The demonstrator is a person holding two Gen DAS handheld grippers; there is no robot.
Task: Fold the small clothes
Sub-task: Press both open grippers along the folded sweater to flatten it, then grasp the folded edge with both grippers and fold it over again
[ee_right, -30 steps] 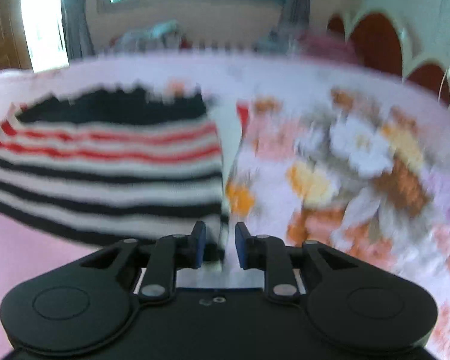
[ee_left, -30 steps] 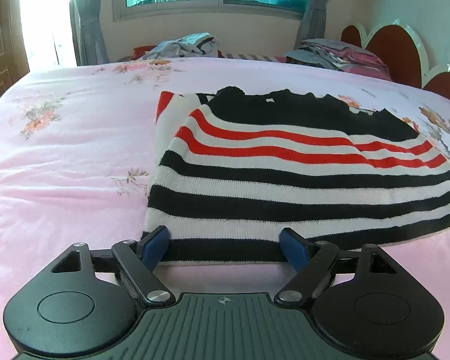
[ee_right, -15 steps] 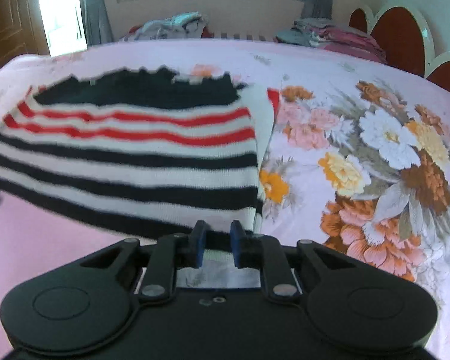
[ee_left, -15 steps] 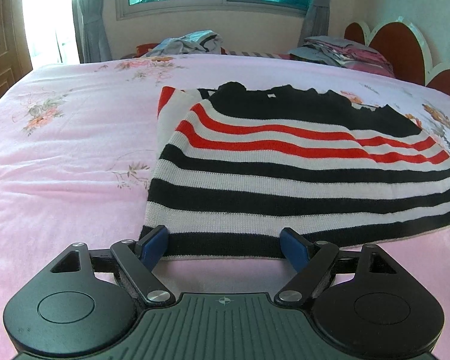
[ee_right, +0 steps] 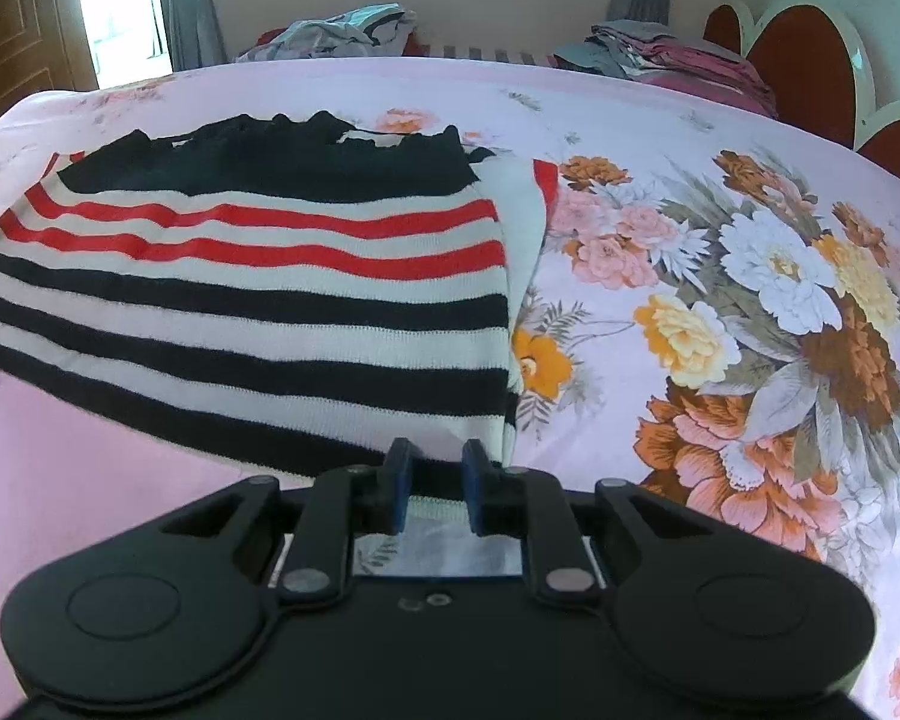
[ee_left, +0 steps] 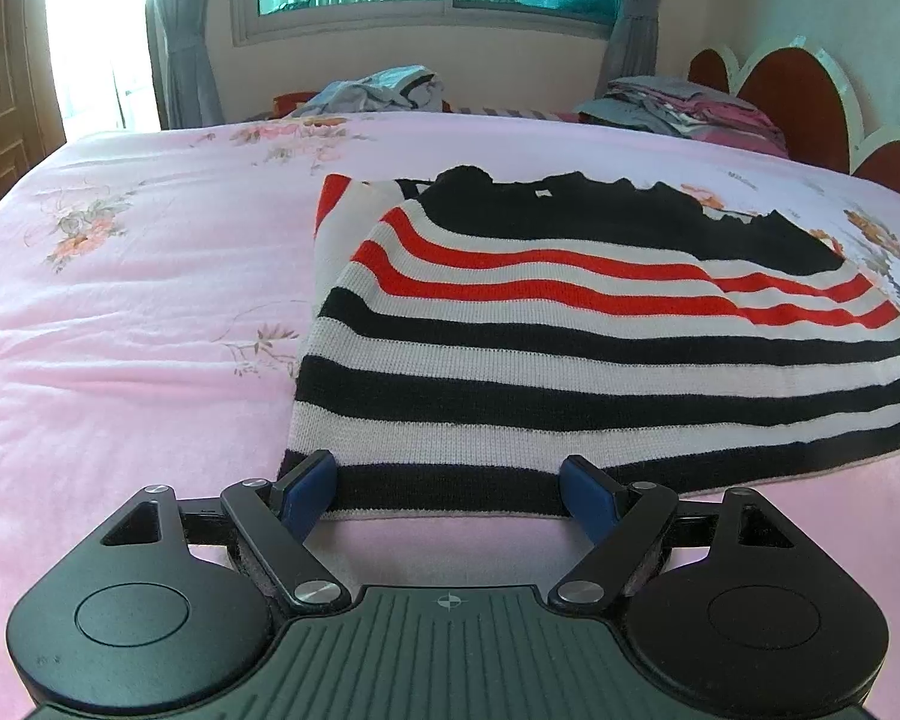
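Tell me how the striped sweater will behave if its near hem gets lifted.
The striped sweater is a soft knit lying flat on the bed, so it will probably drape and sag. Its sleeves look tucked underneath and may slip out. The right tongs pinch one corner only, so it would likely hang unevenly.

Sweater (ee_left: 570,330) on bed (ee_left: 120,312); clothes piles (ee_left: 378,90) behind.

No readable text, brand or numbers anywhere tbh. Sweater's (ee_left: 570,324) tiny neck tag is too small to read.
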